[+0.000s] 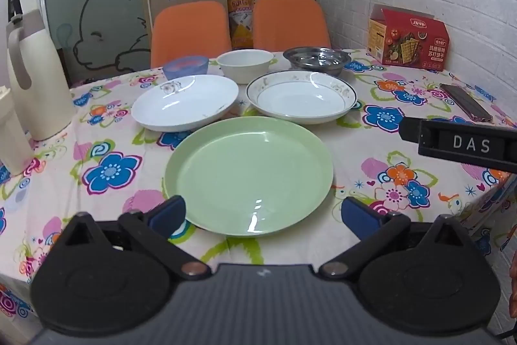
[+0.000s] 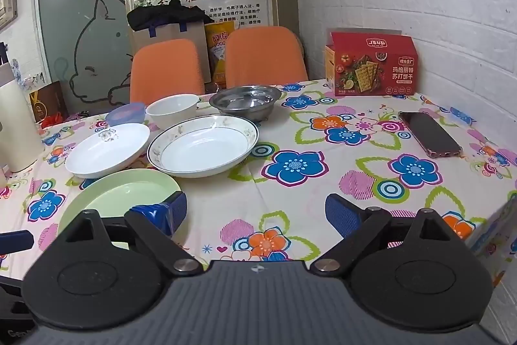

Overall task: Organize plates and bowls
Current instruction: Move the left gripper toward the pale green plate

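A green plate [image 1: 248, 175] [image 2: 119, 199] lies nearest on the flowered table. Behind it sit a plain white plate [image 1: 184, 102] [image 2: 108, 149] on the left and a dark-rimmed white plate [image 1: 302, 97] [image 2: 203, 144] on the right. Farther back stand a blue bowl [image 1: 185, 67] [image 2: 125, 114], a white bowl [image 1: 244, 65] [image 2: 173, 110] and a steel bowl [image 1: 316, 59] [image 2: 245, 102]. My left gripper [image 1: 263, 214] is open, its fingers straddling the green plate's near rim above the table. My right gripper [image 2: 257, 210] is open over bare cloth, to the right of the green plate.
A cream jug [image 1: 35, 76] stands at the table's left edge. A red cracker box [image 1: 407, 39] [image 2: 371, 65] sits at the back right by the brick wall, with a phone [image 1: 467, 102] [image 2: 429, 134] in front of it. Two orange chairs [image 1: 239, 26] stand behind the table.
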Demonstrator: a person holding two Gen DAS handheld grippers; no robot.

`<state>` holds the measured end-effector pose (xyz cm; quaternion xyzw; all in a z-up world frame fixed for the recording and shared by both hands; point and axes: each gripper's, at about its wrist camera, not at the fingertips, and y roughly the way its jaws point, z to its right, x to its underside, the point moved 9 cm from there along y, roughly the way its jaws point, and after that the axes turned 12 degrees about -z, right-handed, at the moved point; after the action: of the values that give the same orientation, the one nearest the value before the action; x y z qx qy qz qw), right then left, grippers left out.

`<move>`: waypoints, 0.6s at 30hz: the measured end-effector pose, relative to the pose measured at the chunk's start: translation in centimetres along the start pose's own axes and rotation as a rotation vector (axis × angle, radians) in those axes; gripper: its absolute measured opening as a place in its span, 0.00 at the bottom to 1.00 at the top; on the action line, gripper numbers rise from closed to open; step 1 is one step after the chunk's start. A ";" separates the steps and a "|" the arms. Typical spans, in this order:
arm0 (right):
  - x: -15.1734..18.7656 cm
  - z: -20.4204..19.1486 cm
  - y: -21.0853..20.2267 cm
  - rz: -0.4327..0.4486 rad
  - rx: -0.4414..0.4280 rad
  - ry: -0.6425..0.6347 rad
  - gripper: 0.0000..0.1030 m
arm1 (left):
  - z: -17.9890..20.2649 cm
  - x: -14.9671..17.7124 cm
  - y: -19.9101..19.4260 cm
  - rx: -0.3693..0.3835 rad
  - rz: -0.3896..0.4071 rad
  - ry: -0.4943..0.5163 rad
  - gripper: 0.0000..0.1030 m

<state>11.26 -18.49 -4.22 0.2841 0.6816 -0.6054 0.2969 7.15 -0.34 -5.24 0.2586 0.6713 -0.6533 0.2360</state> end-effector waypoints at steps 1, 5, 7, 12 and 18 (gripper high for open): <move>0.0 0.1 0.0 0.000 -0.001 0.001 0.78 | 0.0 0.0 0.0 0.001 -0.002 -0.002 0.99; -0.2 -0.8 -0.5 0.004 0.002 -0.003 0.78 | -0.3 -0.2 -0.3 0.004 0.008 -0.011 0.99; -0.6 -1.0 -0.4 0.005 0.005 -0.003 0.78 | -0.6 -0.2 -0.4 0.007 0.012 -0.010 0.99; -0.4 -0.9 -0.8 0.023 0.001 -0.015 0.78 | -0.8 -0.3 -0.3 0.009 0.011 -0.013 0.99; -0.4 -1.0 -0.8 0.027 0.001 -0.020 0.78 | -0.7 -0.2 -0.3 0.009 0.009 -0.011 0.99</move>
<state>10.87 -17.58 -3.31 0.2874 0.6745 -0.6045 0.3116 7.11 0.35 -4.84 0.2590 0.6659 -0.6566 0.2418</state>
